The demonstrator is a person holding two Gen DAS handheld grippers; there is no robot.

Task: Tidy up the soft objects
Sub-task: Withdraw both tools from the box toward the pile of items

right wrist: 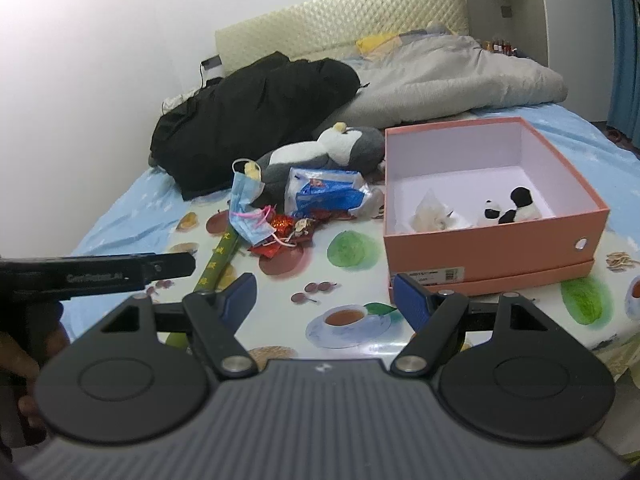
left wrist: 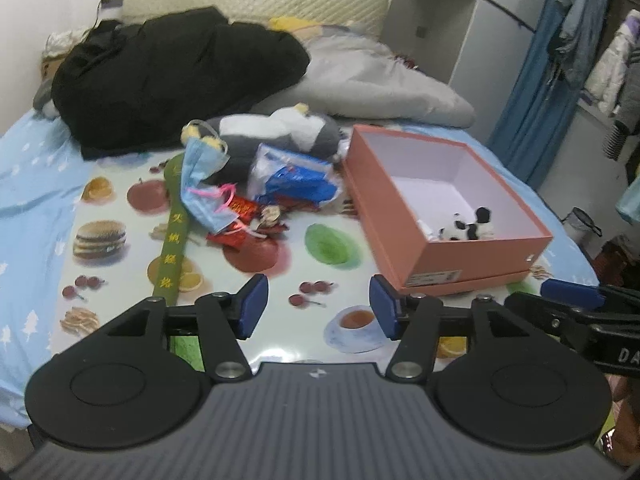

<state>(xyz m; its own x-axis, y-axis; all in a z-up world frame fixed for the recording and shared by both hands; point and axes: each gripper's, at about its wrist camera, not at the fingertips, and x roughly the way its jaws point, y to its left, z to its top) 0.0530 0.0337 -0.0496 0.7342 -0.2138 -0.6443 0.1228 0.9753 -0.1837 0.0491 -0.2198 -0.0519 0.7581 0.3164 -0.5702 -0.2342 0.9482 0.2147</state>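
Both claws hang over the fruit-print cloth [left wrist: 304, 240] with nothing between their pads: the left gripper [left wrist: 316, 306] stands released at lower centre of its view, and the right gripper [right wrist: 325, 304] is spread wide too, empty.

The soft things still to sort lie heaped at centre frame: a grey-and-white plush penguin [left wrist: 280, 128], a blue face mask [left wrist: 200, 184] draped across a green strip [left wrist: 172, 240], and a crinkly blue packet [left wrist: 296, 176]. The pink box [right wrist: 492, 240], right of the heap, already holds a small panda toy [right wrist: 508, 208] (plus a pale bundle beside it).

The likely snag is tangling: the mask's loops lie over red wrappers [left wrist: 240, 224], so a pinch there could drag neighbours along. The two grippers also sit close, so crossing reaches may collide.
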